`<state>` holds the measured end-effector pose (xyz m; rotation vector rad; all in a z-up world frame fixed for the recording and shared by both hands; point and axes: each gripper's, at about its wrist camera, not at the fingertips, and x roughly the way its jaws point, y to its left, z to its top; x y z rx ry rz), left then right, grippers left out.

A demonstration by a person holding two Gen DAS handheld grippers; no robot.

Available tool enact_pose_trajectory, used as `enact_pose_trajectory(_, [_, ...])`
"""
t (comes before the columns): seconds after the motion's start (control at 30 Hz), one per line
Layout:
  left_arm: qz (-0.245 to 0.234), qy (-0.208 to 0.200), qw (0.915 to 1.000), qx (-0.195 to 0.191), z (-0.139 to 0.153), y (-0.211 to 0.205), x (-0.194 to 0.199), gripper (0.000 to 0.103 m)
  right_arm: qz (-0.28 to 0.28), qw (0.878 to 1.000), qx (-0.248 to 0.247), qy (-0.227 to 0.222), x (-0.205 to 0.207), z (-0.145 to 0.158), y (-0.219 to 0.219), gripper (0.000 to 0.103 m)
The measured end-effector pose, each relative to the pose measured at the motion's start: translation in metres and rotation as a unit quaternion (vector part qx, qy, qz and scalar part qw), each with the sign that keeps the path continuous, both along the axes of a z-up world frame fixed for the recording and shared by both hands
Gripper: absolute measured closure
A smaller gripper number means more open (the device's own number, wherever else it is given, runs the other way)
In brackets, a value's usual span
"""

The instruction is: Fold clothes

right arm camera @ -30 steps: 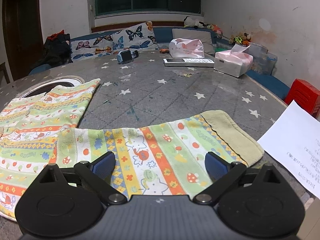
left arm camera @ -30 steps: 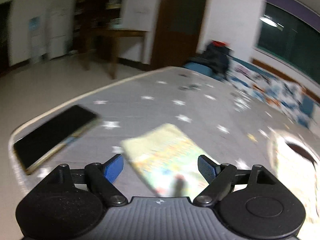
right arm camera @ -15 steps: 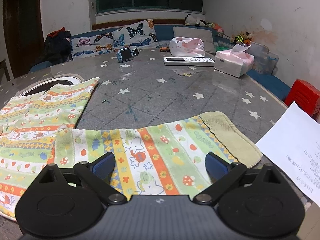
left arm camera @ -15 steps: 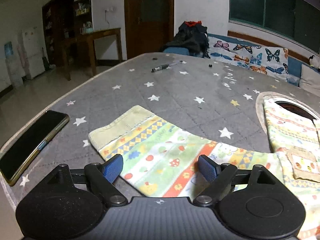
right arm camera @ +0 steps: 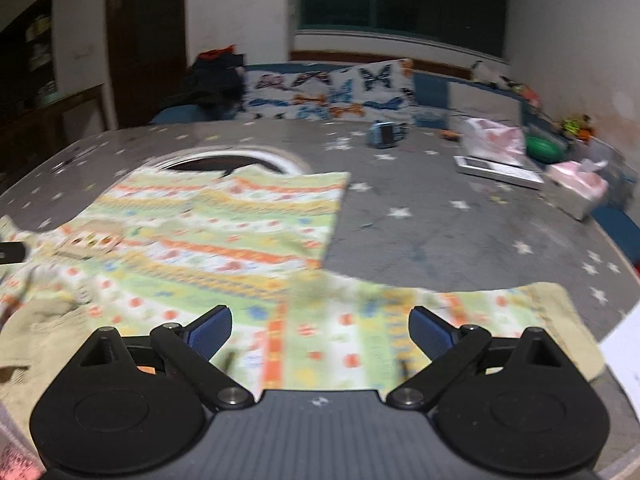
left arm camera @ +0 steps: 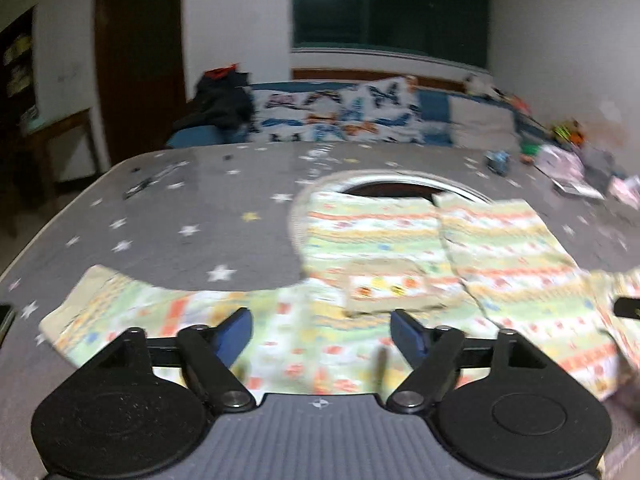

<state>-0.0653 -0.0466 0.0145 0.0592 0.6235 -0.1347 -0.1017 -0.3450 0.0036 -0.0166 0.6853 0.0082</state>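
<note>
Two hand-held grippers [left arm camera: 321,330] [right arm camera: 320,330] hover over one garment [right arm camera: 224,236].

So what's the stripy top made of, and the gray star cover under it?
Top: looks like soft knit cotton, matte, with printed stripes and a ribbed cuff; it lies limp. Cover: probably quilted fabric, though slightly shiny patches leave it unsure.

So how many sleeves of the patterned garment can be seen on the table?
2. One sleeve stretches left in the left wrist view; the other sleeve stretches right in the right wrist view. Nothing suggests more.
</note>
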Motion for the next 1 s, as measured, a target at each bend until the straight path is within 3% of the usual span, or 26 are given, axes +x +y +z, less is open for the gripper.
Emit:
enact_pose_trajectory(0.17, [-0.055, 0.015, 0.9981, 0.021, -0.014, -0.023, -0.004, 0.032, 0.028, 0.999, -0.003, 0.015, 0.000, -0.009, 0.020, 0.009])
enact_pose_trajectory(0.33, [-0.091, 0.008, 0.9936, 0.066, -0.022, -0.038, -0.013, 0.034, 0.056, 0.998, -0.021, 0.008, -0.006, -0.005, 0.037, 0.012])
enact_pose_trajectory(0.53, [-0.072, 0.000, 0.9966, 0.039, -0.010, -0.022, -0.014, 0.034, 0.136, 0.991, -0.008, 0.000, -0.018, 0.008, 0.067, 0.026])
enact_pose_trajectory(0.63, [-0.069, -0.005, 0.9974, 0.021, -0.001, -0.013, -0.016, 0.034, 0.181, 0.983, 0.013, 0.008, -0.025, 0.011, 0.081, 0.041])
enact_pose_trajectory(0.8, [-0.097, -0.013, 0.9952, -0.001, 0.008, -0.005, -0.029, 0.039, 0.247, 0.969, 0.025, 0.021, -0.034, 0.009, 0.108, 0.051])
enact_pose_trajectory(1.0, [-0.156, -0.020, 0.9873, -0.026, 0.016, -0.004, -0.049, 0.044, 0.287, 0.957, -0.004, 0.037, -0.040, -0.006, 0.133, 0.074])
